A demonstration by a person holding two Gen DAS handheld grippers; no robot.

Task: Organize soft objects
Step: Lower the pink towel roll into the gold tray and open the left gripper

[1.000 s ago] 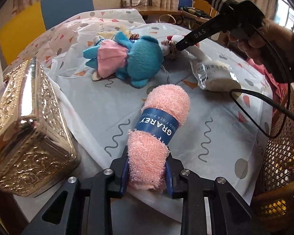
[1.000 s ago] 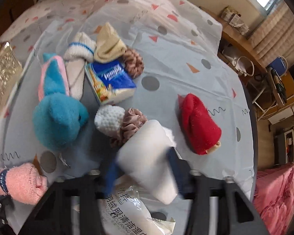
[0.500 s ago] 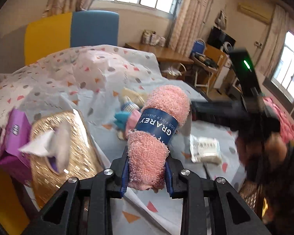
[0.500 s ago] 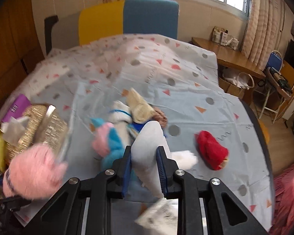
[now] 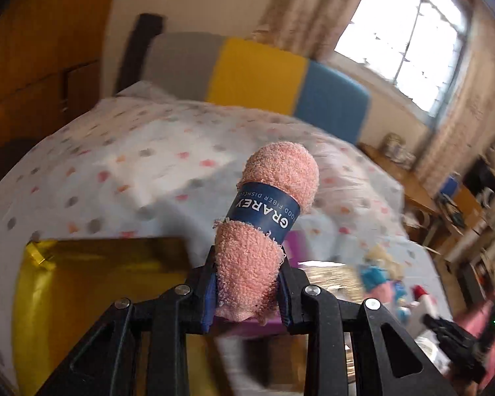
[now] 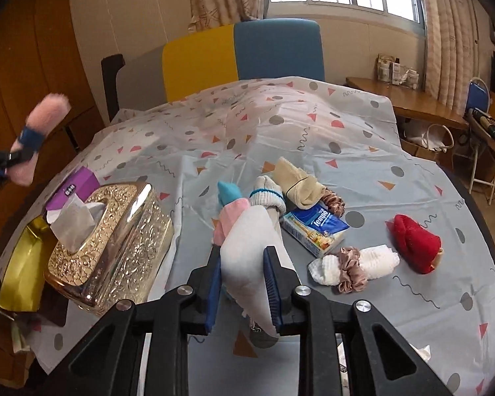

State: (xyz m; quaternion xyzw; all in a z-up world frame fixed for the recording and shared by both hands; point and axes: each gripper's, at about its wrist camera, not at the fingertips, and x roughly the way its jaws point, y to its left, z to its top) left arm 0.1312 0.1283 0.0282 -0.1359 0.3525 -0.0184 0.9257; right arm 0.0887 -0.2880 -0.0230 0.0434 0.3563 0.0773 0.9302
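Note:
My left gripper (image 5: 247, 293) is shut on a pink rolled dishcloth (image 5: 267, 217) with a blue GRAREY band, held in the air above a yellow box (image 5: 82, 293); it also shows at the far left of the right wrist view (image 6: 36, 138). My right gripper (image 6: 244, 290) is shut on a white soft object (image 6: 250, 260), lifted over the table. On the patterned cloth (image 6: 412, 217) lie a blue and pink plush toy (image 6: 229, 211), rolled socks (image 6: 270, 194), a beige roll (image 6: 297, 181), scrunchies (image 6: 348, 267), a white knit piece (image 6: 376, 260) and a red plush (image 6: 412, 244).
A gold embossed tissue box (image 6: 115, 247) stands at the table's left, with a purple tissue pack (image 6: 72, 191) behind it and the yellow box (image 6: 23, 274) beside it. A blue Tempo tissue pack (image 6: 313, 231) lies mid-table. Chairs (image 6: 241, 56) stand behind the table.
My left gripper has swung left and up with the pink dishcloth, now over the yellow box. My right gripper has risen from the table with the white object.

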